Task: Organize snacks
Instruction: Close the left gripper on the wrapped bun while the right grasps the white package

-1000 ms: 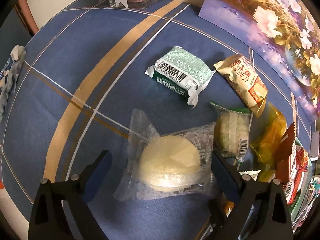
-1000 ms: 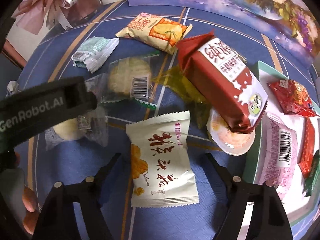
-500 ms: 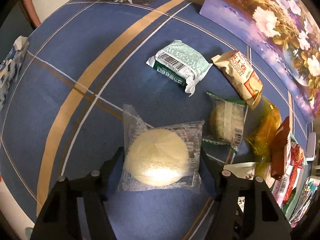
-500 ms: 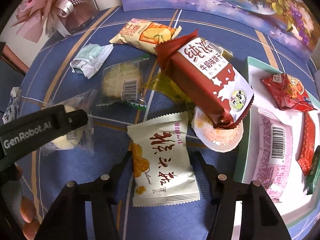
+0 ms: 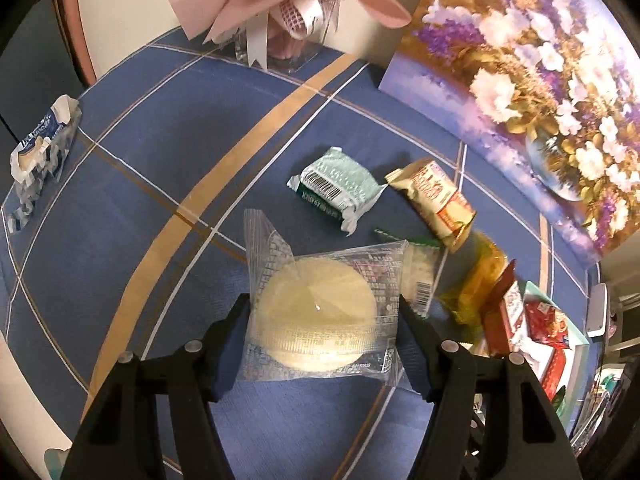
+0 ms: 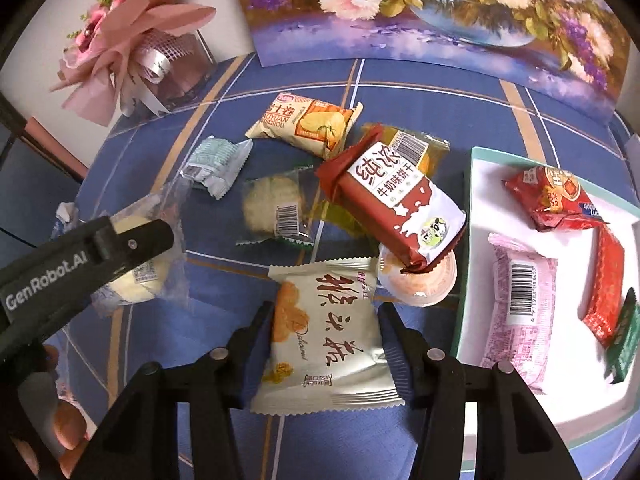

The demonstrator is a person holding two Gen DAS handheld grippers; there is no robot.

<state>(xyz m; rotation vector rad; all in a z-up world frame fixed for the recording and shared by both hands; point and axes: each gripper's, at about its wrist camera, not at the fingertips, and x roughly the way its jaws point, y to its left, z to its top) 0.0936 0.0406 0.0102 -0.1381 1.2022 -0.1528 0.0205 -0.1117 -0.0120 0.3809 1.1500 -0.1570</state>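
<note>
My left gripper (image 5: 322,320) is shut on a round pale cake in a clear wrapper (image 5: 316,316) and holds it above the blue tablecloth; it also shows in the right wrist view (image 6: 132,256). My right gripper (image 6: 326,320) is shut on a white snack packet with red characters (image 6: 324,332), raised off the cloth. A white tray with a teal rim (image 6: 476,184) on the right holds a pink packet (image 6: 520,312) and red packets (image 6: 554,198).
Loose on the cloth lie a green-white packet (image 5: 340,188), a yellow roll packet (image 6: 304,124), a green-edged cookie packet (image 6: 274,208), a dark red biscuit pack (image 6: 394,200) over an orange jelly cup (image 6: 420,284). A flower painting (image 6: 440,12) and pink bouquet (image 6: 128,40) stand behind.
Both grippers closed from open onto their packets. The left lifted the round cake; the right closed on the white packet and raised it.
</note>
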